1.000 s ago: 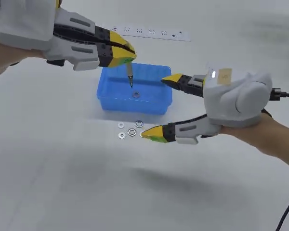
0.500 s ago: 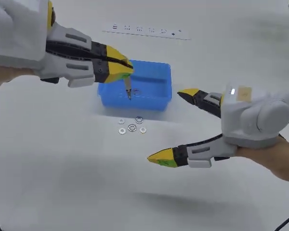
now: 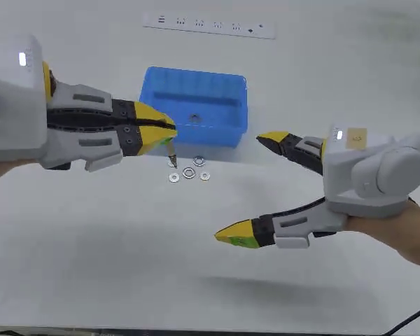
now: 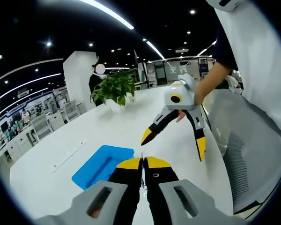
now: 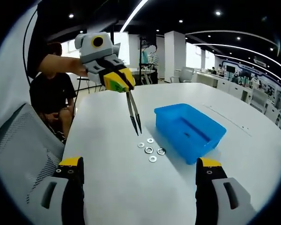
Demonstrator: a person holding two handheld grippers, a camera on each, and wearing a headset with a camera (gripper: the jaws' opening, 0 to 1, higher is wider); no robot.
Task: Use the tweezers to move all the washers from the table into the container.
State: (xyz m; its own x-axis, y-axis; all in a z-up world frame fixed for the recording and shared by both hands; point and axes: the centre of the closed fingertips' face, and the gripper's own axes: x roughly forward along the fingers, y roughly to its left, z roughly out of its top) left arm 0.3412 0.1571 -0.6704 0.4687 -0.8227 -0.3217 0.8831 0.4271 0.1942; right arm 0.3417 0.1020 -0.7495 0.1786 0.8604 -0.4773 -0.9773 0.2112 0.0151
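White table carries the loose washers, flat, clustered just before the near wall of the container (one more lies inside). Nearer them, the left gripper clamps the tweezers. Their long axis points steeply down, with narrow tips at the cluster's edge. Beside the container, the right gripper gapes wide, empty.

A large open-plan office hall. Long strip lights and round downlights cross a dark ceiling at the top of both gripper views. In the left gripper view a white pillar and a potted plant stand upper left. In the right gripper view a mesh office chair sits lower left by the white table.
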